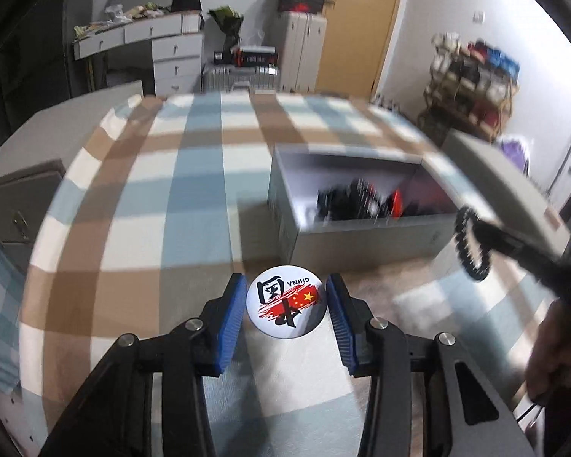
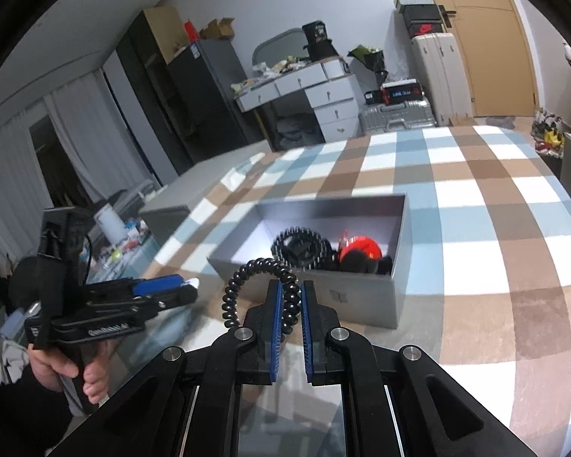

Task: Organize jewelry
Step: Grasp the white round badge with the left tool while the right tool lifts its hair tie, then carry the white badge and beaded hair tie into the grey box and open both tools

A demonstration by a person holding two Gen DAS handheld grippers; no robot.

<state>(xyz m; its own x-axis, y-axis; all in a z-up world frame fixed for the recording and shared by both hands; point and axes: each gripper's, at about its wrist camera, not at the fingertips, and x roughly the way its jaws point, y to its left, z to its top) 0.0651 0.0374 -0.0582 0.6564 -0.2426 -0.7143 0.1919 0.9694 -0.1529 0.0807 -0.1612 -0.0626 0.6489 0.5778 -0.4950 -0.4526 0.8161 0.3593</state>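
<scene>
Left hand-held gripper (image 1: 286, 306) pinches badge (image 1: 286, 302); right hand-held gripper (image 2: 289, 299) clamps bead bracelet (image 2: 262, 289) (near box rim (image 2: 304, 272))

Even, soft indoor light, moderately bright; no hard glare. Strong fisheye bending with black vignette at the corners of both views. In the left wrist view, motion blur smears the open grey cardboard box (image 1: 361, 228) and the blue-brown-white checked tablecloth (image 1: 171, 190). The right wrist view is sharper; the box (image 2: 361, 297) casts a faint shadow at centre.

Glossy badge (image 1: 286, 306), matt grey cardboard box (image 2: 365, 297), checked cloth (image 2: 476, 205).
</scene>
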